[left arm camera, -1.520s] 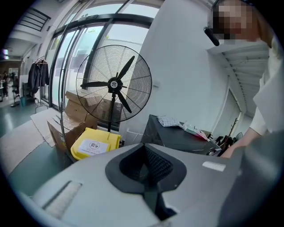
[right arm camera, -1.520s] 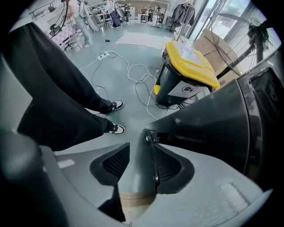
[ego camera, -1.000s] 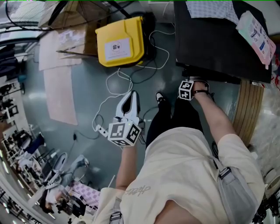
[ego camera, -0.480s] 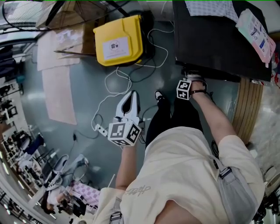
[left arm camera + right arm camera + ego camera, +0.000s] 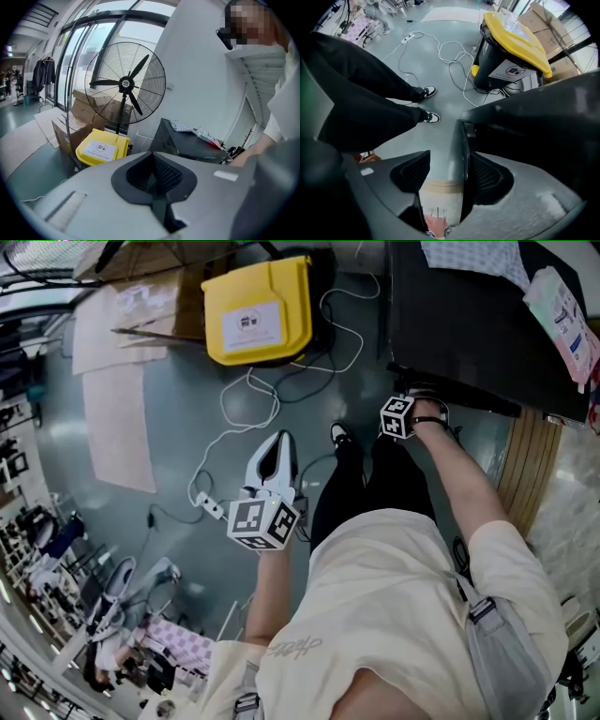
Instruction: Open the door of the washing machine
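Observation:
The washing machine point(image 5: 469, 324) is a black box at the upper right of the head view, with cloths on its top. My right gripper point(image 5: 408, 395) points steeply down at its front edge, the tips hidden under that edge. In the right gripper view the thin edge of the door point(image 5: 460, 154) stands between the jaws of the right gripper point(image 5: 447, 168). They are closing: the right pad lies by the edge, the left pad is still apart. My left gripper point(image 5: 281, 440) hangs over the floor, left of the person's legs. The left gripper point(image 5: 152, 161) is shut on nothing.
A yellow-lidded bin point(image 5: 255, 310) stands left of the machine, with white cables point(image 5: 244, 413) and a power strip point(image 5: 208, 507) on the floor in front of it. The person's legs and shoes point(image 5: 429, 117) are beside the door. A big standing fan point(image 5: 125, 84) and cardboard boxes point(image 5: 82, 110) are behind the bin.
The right gripper's marker cube has shifted slightly toward the machine's front edge. The left gripper has drifted a little down and left, still shut.

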`<state>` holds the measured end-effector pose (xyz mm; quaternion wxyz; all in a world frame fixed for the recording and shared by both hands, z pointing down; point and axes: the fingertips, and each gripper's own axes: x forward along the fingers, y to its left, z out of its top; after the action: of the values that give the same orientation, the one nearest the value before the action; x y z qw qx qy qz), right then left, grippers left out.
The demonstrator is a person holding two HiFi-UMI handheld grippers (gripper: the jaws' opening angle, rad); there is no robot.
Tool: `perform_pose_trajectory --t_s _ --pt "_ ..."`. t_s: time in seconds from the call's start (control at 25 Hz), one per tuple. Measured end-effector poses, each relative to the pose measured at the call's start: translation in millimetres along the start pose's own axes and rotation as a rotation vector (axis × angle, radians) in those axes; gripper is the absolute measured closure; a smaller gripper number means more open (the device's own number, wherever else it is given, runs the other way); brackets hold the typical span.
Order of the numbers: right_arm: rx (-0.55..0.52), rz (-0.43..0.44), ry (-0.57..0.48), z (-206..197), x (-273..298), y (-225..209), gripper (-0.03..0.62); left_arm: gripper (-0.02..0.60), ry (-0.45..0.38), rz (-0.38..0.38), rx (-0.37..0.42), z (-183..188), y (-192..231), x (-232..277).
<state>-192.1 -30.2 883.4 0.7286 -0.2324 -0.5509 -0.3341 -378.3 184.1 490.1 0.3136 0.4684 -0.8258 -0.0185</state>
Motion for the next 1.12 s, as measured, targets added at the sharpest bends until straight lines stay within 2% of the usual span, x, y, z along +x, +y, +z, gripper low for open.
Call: perform_pose_trajectory --t_s 0.2,0.4,0.56,0.64,0.72,0.84,1.12 --pt "0.072 0.047 -0.018 2 -4 -4 0.374 0.563 0.001 -0.020 -0.015 1 2 6" --pt "0.064 0.036 -0.015 2 -6 6 0.378 0.563 -0.006 -0.039 -0.009 6 3 8" --pt "0.071 0.037 -0.006 5 -5 25 0.436 0.563 0.000 -0.054 -0.001 6 8 8" --pt "0.087 0.027 -0.019 7 -5 38 0.427 0.563 0.002 -0.064 0.002 7 10 9" --pt "0.117 0.032 -0.042 10 -5 51 0.370 0.563 0.007 -0.077 0.007 7 12 10" --pt "0.176 0.063 -0.059 13 -6 70 0.367 0.563 0.016 -0.107 0.022 8 12 13" --pt "0.441 0.060 -0.150 17 -15 89 0.345 0.563 0.042 -0.199 0.081 12 9 16"
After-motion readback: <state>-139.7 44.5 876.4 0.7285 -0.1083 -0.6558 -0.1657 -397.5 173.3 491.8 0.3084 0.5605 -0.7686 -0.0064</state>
